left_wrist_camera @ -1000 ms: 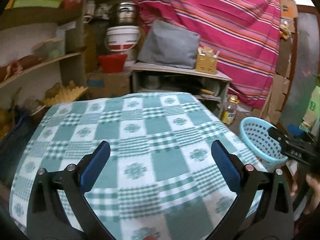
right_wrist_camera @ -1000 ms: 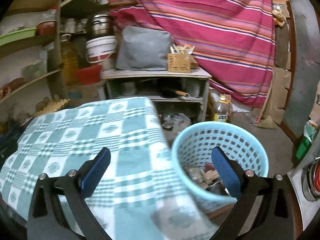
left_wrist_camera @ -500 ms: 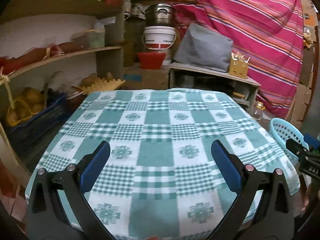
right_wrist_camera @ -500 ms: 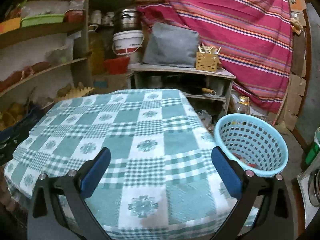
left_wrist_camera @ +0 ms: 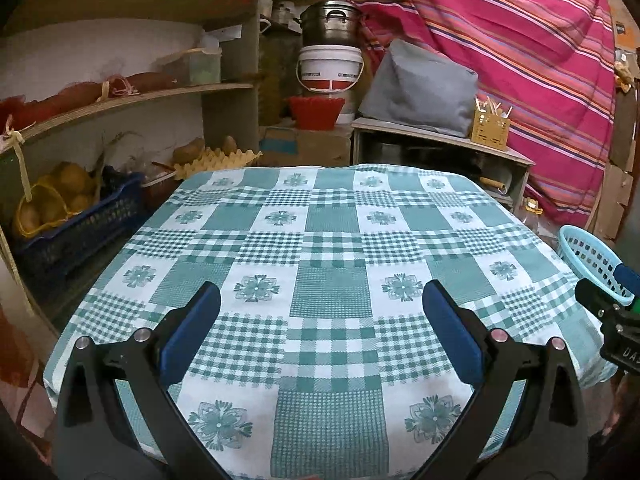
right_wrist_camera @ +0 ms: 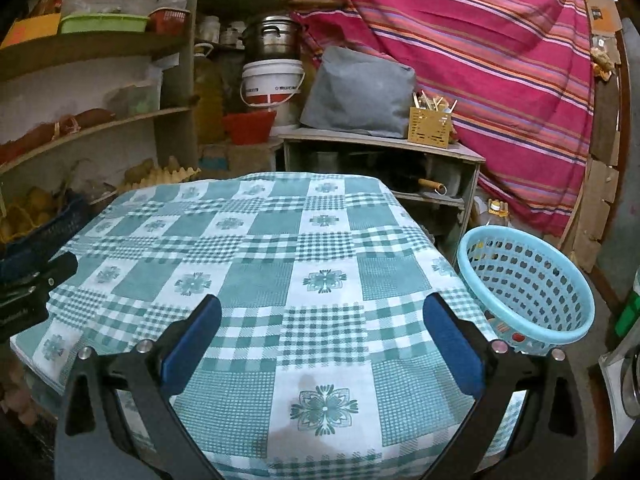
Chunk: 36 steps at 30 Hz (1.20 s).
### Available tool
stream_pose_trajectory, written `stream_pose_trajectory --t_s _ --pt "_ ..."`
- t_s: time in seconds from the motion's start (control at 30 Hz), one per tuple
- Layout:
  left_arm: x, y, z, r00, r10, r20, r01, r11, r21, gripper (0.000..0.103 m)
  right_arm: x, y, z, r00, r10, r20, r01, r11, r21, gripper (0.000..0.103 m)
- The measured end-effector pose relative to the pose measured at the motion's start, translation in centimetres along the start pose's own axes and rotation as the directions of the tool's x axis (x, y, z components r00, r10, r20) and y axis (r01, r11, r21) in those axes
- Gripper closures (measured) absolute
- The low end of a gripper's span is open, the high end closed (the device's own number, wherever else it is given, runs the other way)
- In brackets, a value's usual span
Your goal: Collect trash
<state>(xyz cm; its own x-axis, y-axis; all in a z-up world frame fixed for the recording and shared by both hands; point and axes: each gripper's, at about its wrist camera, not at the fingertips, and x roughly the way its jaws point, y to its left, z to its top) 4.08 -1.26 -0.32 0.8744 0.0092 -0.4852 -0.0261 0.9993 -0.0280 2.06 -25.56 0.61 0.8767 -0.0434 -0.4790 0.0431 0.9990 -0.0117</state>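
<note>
Both grippers were over the near edge of the tabletop (left_wrist_camera: 332,240), which wore a green-and-white checked cloth. The left gripper (left_wrist_camera: 320,328) had its blue fingers (left_wrist_camera: 192,332) spread wide with nothing between them. The right gripper (right_wrist_camera: 322,330) was the same — fingers (right_wrist_camera: 454,348) far apart and empty.

No trash showed on the cloth in either view. The only bits that could be seen were inside the light blue basket (right_wrist_camera: 532,284), where a few small coloured pieces peeked through the holes low on its wall. What they were could not be told.

The basket mattered most for any next move. In the right wrist view it sat at the right middle of the frame, just beside the right edge of the tabletop and lower than the cloth, with its open mouth tipped a little toward the camera. In the left wrist view only a slice of the basket (left_wrist_camera: 588,252) showed at the far right edge, just past the right gripper's dark tip (left_wrist_camera: 600,300). So the right gripper was the nearer one to the basket — the left would have to cross the whole cloth to get there.

With the cloth bare, the collecting looked to be about done.
</note>
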Motion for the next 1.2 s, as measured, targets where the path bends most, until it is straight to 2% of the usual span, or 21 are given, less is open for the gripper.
stream_pose_trajectory --t_s 0.47,0.57,1.2 --pt "2.1 0.8 -1.5 1.0 0.013 -0.021 -0.013 1.0 -0.003 0.005 1.7 1.1 -0.9 1.0 -0.009 0.0 0.009 1.0 -0.02 0.005" --pt "2.0 1.0 -1.8 0.999 0.032 -0.009 -0.032 0.999 0.011 0.005 1.8 1.6 -0.9 1.0 -0.003 0.003 0.003 1.0 -0.026 0.005" --pt "0.3 2.2 -1.7 0.999 0.028 0.045 -0.028 1.0 -0.012 0.005 1.7 3.3 -1.0 0.999 0.005 0.035 -0.003 0.999 -0.048 0.005"
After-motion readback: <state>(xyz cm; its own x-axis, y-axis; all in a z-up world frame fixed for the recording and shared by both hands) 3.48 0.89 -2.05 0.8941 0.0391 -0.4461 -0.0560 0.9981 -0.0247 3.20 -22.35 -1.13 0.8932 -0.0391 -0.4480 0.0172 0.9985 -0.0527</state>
